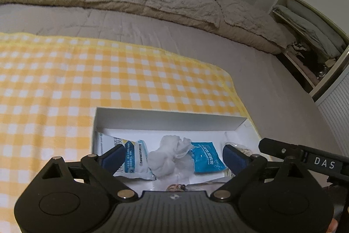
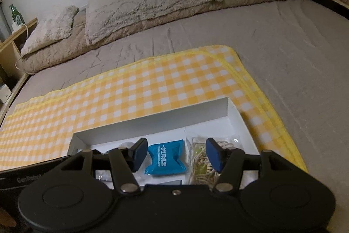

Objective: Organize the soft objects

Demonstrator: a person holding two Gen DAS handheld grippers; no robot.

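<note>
A shallow white box (image 1: 165, 119) lies on a yellow checked cloth (image 1: 87, 80). Inside it are a crumpled white wad (image 1: 162, 164), a blue packet (image 1: 206, 158), a white-and-blue packet (image 1: 130, 161) and a clear bag of cords (image 1: 243, 149). My left gripper (image 1: 173, 155) hangs over the box, jaws wide open, the wad below them and nothing held. In the right wrist view my right gripper (image 2: 177, 151) is open above the blue packet (image 2: 166, 159), with the cord bag (image 2: 201, 164) by its right finger. The box wall (image 2: 152, 123) stands just behind.
The cloth (image 2: 152, 84) covers the near part of a grey bed (image 2: 283, 47). Beige pillows (image 2: 141, 8) and a folded blanket line the far side. An open wardrobe (image 1: 309, 36) is at the right, and a bedside shelf with a green bottle (image 2: 14, 12) at the left.
</note>
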